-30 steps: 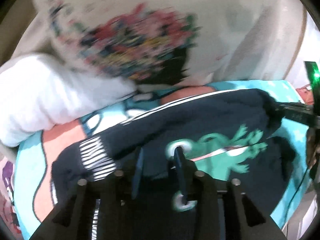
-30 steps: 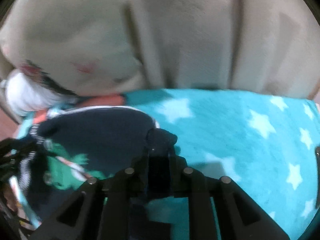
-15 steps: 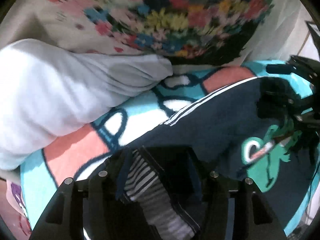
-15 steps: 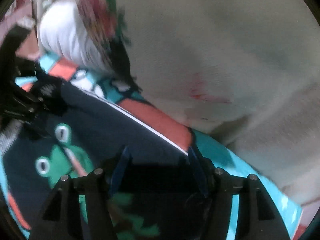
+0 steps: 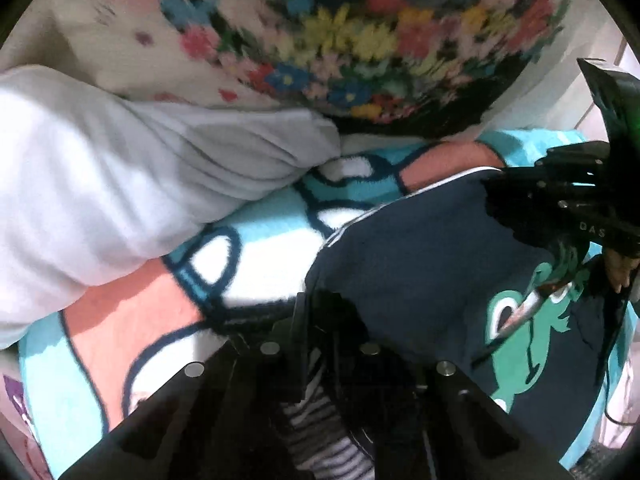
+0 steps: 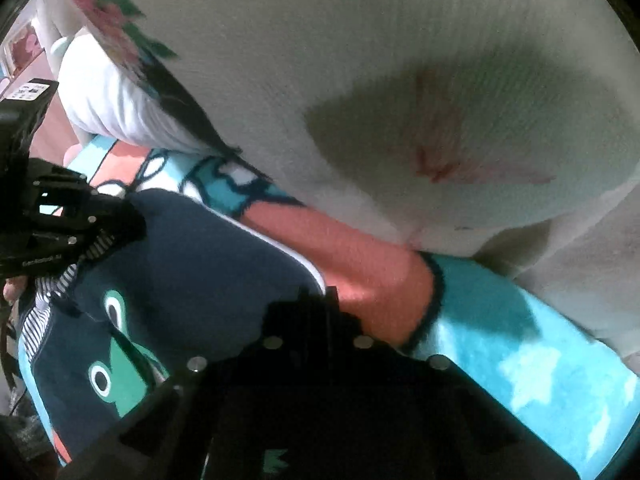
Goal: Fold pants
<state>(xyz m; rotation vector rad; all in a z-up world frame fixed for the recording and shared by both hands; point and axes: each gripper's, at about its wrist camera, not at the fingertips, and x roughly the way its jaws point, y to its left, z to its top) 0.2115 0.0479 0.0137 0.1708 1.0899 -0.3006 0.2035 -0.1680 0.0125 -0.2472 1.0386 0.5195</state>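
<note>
Navy pants with a green frog print and a striped waistband lie on a turquoise cartoon blanket. My left gripper is shut on the pants' left corner by the striped band. My right gripper is shut on the pants' right corner near the white piping. Each gripper shows in the other's view, the right one at the pants' far right edge, the left one at the far left.
A flowered cushion and a white pillow lie behind the pants. A cream cover bulges over the blanket in the right wrist view.
Both grippers opened, shifted to the pants' outer corners and closed on the fabric again. The left gripper moved left to the striped band, the right one to the piped edge.
</note>
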